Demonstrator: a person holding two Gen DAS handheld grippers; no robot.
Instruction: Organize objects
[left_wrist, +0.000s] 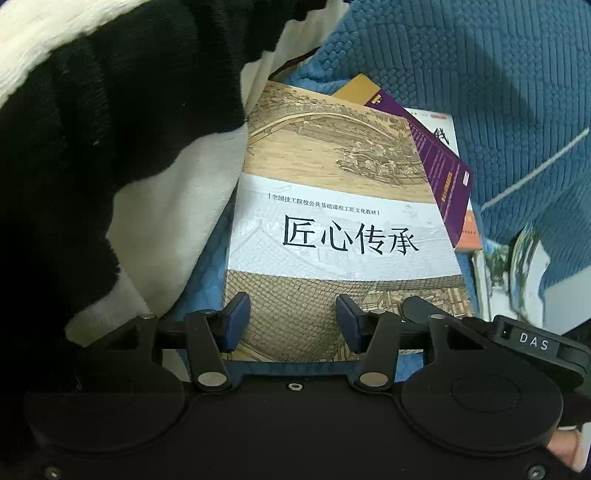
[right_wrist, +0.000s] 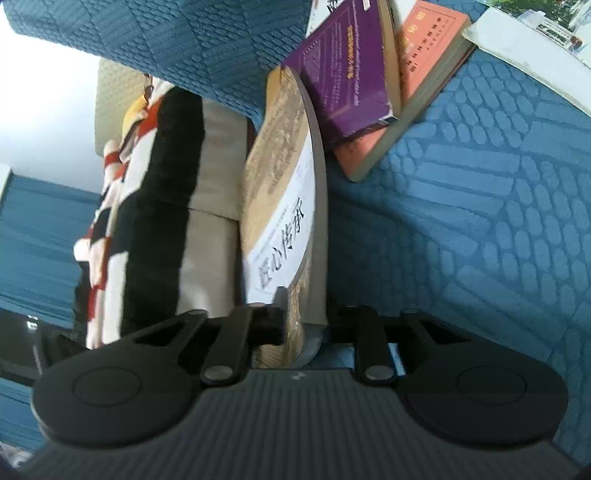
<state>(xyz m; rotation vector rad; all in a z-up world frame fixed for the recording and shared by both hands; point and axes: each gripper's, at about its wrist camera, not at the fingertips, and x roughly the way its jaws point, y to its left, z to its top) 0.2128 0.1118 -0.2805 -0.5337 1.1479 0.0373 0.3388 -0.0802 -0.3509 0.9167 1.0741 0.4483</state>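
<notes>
- The right tool (right_wrist: 295, 325) was clenched on the near edge of a thin paperback book with a tan landscape painting and a white title band (right_wrist: 280, 206), one finger on the cover and one beneath.
- That book lay straight ahead of the tool on a blue quilted sofa cushion (right_wrist: 480, 221), its far corner tucked under a purple paperback (right_wrist: 343, 74), which rested on a salmon-orange paperback (right_wrist: 424, 74).
- The left tool (left_wrist: 291, 321) hovered over the same book's (left_wrist: 332, 206) lower cover, released, its blue pads (left_wrist: 236, 314) apart and holding nothing.
- The book looked light and bendy, its glossy cover probably slippery; gripping deeper near the spine would likely limit sagging.
- Left of the right tool, a black-and-cream plush blanket (right_wrist: 162, 192) crowded the book; to the right, open cushion offered room to slide it clear.
</notes>
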